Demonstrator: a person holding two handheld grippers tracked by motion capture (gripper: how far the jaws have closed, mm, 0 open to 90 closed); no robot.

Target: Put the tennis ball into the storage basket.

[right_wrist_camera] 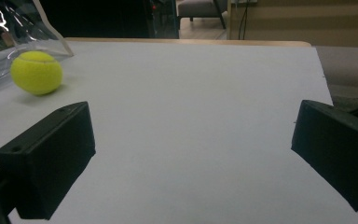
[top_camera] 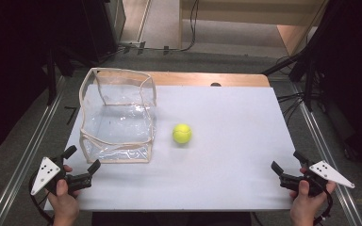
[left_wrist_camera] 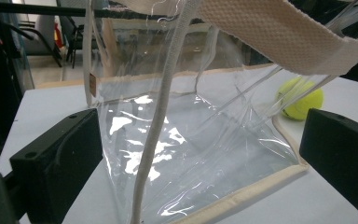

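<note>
White table, viewed from above. A clear plastic bag with cream fabric trim stands upright and open-topped on the left half of the table, its walls creased and glinting. A yellow-green tennis ball rests on the bare surface just beside the bag's right wall, apart from it. Left gripper sits at the near left edge, held in the person's left hand, jaws spread wide and empty, pointing at the bag's near corner; in the left gripper view the bag stands close ahead between the two jaws, not pinched, with the ball seen past its far side. Right gripper is at the near right edge in the right hand, jaws likewise released and holding nothing, well apart from the ball; the right gripper view shows the ball off to the upper left, bare table between the jaws.
</note>
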